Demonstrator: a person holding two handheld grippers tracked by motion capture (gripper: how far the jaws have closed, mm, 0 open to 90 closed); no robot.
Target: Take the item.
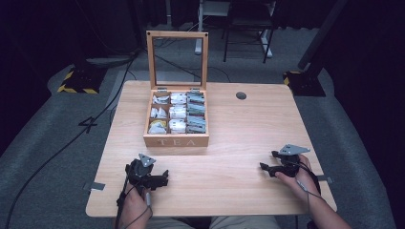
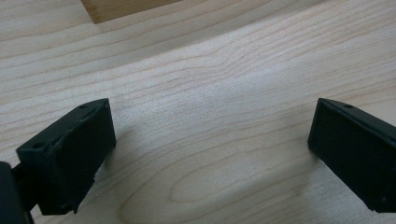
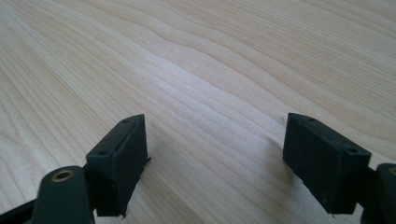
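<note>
Both released and empty on the bench [image 1: 229, 143]: left tool [image 1: 165, 179] just front-left of the tea box [image 1: 175, 141], right tool [image 1: 265, 166] well off front-right; risk: glass lid [image 1: 177, 59] propped upright, high reach could clip it shut onto sachets [image 1: 177, 112].

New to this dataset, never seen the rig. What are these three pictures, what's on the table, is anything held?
No robot here: a person sits at a table with a hand-held two-jaw gripper in each hand. The high view looks down from above; the left gripper and right gripper rest near the front edge. The other two pictures come from cameras riding on the grippers, looking along their black jaws: left gripper, right gripper. Both sets of jaws stand wide apart over bare wood, so nothing is held. On the table stands a wooden tea box, lid up, its compartments filled with tea bags.
</note>
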